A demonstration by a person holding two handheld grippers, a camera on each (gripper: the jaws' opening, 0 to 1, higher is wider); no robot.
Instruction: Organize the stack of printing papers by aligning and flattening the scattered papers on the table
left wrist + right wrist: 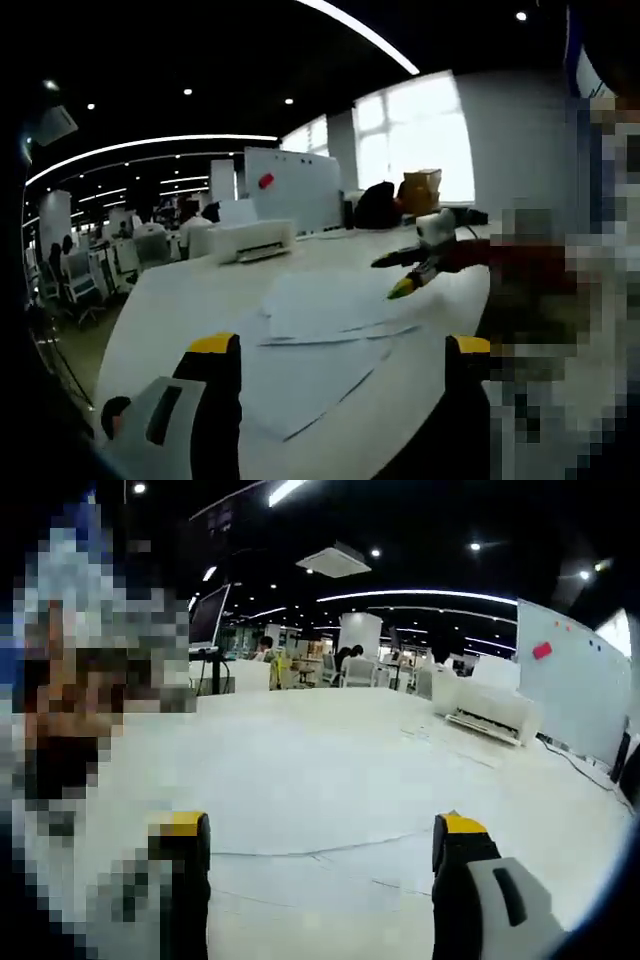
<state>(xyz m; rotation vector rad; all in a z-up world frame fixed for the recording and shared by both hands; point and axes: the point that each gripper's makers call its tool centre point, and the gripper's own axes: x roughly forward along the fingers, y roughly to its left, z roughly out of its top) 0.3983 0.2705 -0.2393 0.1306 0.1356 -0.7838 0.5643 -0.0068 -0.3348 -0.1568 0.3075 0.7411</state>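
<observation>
Several papers (320,320) seemingly beyond hand-held gripper (340,360)

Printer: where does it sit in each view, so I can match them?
Left gripper view: the printer is left of centre, beyond the scattered papers.
Right gripper view: the printer is at upper right.
Shared landmark: the whiteboard with a red magnet, close by it.

Both views look low across the shared table (180,290)
</observation>
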